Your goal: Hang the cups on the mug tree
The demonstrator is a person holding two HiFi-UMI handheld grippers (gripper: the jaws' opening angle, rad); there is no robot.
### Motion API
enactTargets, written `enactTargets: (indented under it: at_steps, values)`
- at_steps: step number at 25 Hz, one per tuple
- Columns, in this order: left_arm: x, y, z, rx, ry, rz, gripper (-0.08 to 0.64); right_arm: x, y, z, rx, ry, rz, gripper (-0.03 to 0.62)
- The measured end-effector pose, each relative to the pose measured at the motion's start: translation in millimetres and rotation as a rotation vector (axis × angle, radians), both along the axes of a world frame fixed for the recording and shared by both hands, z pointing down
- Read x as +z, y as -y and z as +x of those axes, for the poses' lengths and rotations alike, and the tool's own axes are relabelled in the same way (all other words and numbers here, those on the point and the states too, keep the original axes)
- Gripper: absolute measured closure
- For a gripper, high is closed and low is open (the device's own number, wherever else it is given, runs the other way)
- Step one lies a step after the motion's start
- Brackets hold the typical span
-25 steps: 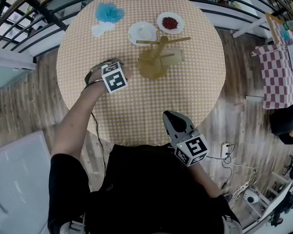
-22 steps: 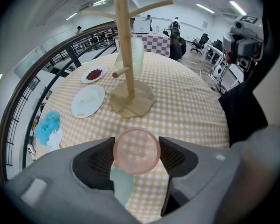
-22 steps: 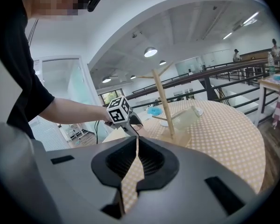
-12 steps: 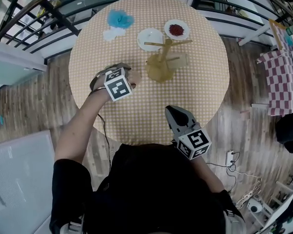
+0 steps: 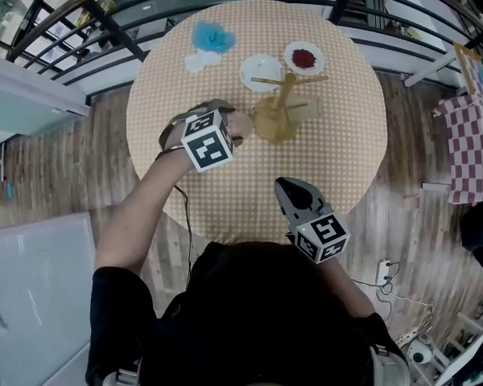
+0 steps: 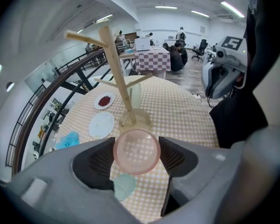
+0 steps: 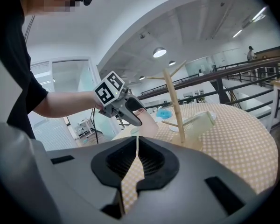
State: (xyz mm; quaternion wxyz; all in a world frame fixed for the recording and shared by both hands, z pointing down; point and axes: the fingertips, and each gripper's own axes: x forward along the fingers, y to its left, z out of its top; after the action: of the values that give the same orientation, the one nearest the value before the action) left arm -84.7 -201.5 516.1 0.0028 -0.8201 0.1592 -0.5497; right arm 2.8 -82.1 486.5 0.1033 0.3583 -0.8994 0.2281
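Note:
The wooden mug tree (image 5: 280, 107) stands on the round checked table (image 5: 338, 167), with a pale clear cup (image 5: 308, 109) hanging on one of its low pegs. My left gripper (image 5: 230, 127) is shut on a pink translucent cup (image 6: 136, 150), held just left of the tree's base (image 6: 136, 120); the same cup (image 5: 241, 125) shows in the head view. A small pale green piece (image 6: 125, 185) shows below the cup, and I cannot tell what it is. My right gripper (image 5: 290, 187) hovers shut and empty over the table's near edge, its jaws (image 7: 137, 141) pointing at the tree (image 7: 175, 106).
Behind the tree lie a white plate (image 5: 260, 72), a dish of red bits (image 5: 304, 57), a blue cloth (image 5: 212, 36) and a white scrap (image 5: 197, 60). A dark railing (image 5: 105, 22) runs past the table's far side. A checked table (image 5: 475, 147) stands at the right.
The left gripper has risen slightly with the pink cup and edged toward the tree. The head view has shifted. The right gripper has stayed in place.

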Motion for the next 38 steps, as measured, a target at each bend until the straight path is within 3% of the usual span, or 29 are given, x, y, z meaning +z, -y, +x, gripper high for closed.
enactTargets:
  at_steps: [16, 38]
  values:
    - [-26.6, 15.0, 26.2, 0.052, -0.024, 0.040, 0.271, 8.4, 5.1, 9.8, 0.026, 0.010, -0.025, 0.569]
    - [35.1, 39.6, 20.1, 0.100, 0.032, -0.017, 0.270, 38.6, 7.1, 21.8, 0.085, -0.016, -0.111, 0.569]
